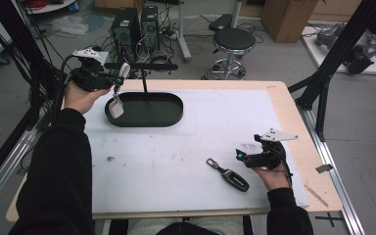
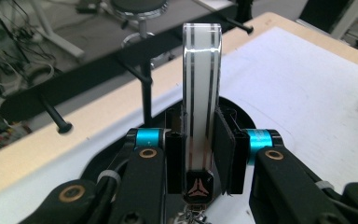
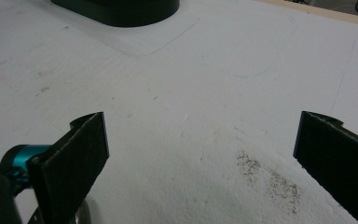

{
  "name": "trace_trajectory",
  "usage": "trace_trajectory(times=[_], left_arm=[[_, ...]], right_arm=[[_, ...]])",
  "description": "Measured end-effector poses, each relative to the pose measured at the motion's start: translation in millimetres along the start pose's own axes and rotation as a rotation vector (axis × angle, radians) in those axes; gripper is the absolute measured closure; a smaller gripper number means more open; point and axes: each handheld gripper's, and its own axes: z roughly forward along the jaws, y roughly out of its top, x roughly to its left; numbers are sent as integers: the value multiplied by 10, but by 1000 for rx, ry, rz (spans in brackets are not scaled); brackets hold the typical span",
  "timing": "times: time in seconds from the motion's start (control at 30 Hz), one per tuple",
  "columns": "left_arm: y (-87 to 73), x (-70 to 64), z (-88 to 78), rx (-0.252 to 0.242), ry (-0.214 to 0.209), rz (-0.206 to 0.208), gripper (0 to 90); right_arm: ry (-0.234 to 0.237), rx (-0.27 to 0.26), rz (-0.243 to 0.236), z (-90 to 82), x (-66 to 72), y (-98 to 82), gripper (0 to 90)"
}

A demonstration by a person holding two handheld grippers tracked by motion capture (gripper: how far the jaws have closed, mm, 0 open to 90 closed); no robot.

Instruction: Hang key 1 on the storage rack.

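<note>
My left gripper (image 1: 119, 77) is raised over the left end of a black oval tray (image 1: 176, 115), shut on a white key fob (image 1: 125, 70) with dark stripes. In the left gripper view the fob (image 2: 200, 84) stands upright between the pads (image 2: 176, 154), and a small tag (image 1: 116, 107) dangles below it on a ring. A black rack with a peg bar (image 1: 142, 66) rises from the tray; its pegs (image 2: 56, 119) lie just beyond the fob. A second, black key fob (image 1: 230, 176) lies on the white mat near my right gripper (image 1: 241, 156), which rests open and holds nothing (image 3: 200, 154).
The white mat (image 1: 191, 137) covers most of the wooden table (image 1: 298, 137). The tray's base (image 3: 121, 9) sits far ahead of the right jaws. Behind the table stand a stool (image 1: 232, 41) and computer towers (image 1: 137, 24). A black frame leg (image 1: 323, 98) rises at the right.
</note>
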Motion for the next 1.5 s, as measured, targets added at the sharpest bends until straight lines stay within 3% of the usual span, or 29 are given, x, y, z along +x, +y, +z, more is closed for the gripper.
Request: trace_trajectory(times=[0.17,0.23,0.47,0.6,0.93,1.2,1.4,1.5], left_arm=[[100,24,41,-15,28,4,753],[149,19,59,-57,24,-9,752],[240,61,139,-57,58,-19,752],[330,73,155,-71,53,-27,753],[430,86,348,-25,110,-11,752],[426,126,468,-38,106,-34,752],[438,147,472,-91,92,-60,752],[447,152,492,-85,94,-60,752]], right_arm=[[-2,-2,2,-4,1,1,23],[-5,-3,3,-13,-4,2,23],[-11,-9,8,-42,-24,-6,23],[-8,-9,11,-49,-31,-11,23],[-7,-10,7,-63,-49,-24,23],[-10,-8,8,-81,-55,-42,23],[-15,2,15,-79,-56,-56,23],[-14,6,10,-76,-49,-57,23]])
